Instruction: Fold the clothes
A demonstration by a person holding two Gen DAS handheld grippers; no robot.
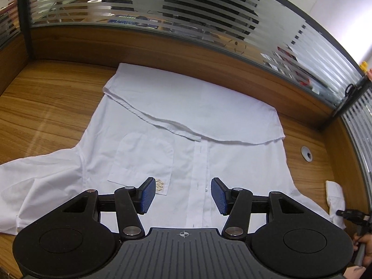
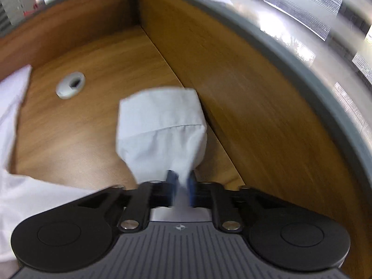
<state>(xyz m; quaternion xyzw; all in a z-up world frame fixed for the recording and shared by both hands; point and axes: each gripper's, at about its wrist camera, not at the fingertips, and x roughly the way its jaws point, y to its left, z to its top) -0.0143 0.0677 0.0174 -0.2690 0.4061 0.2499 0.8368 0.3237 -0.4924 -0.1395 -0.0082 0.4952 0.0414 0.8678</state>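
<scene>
A white shirt (image 1: pixel 176 125) is spread on the wooden tabletop (image 1: pixel 46 102), front side up, with its bottom part folded over the middle. One sleeve (image 2: pixel 160 125) is stretched toward the wooden side wall (image 2: pixel 244 97) and is gripped near the cuff by the right tongs (image 2: pixel 181 187), which are clenched on the cloth. The left tongs (image 1: pixel 183 195) are held released above the chest pocket (image 1: pixel 141 160) and the button strip. A grey cable hole (image 2: pixel 69 84) is seen near the sleeve.
</scene>
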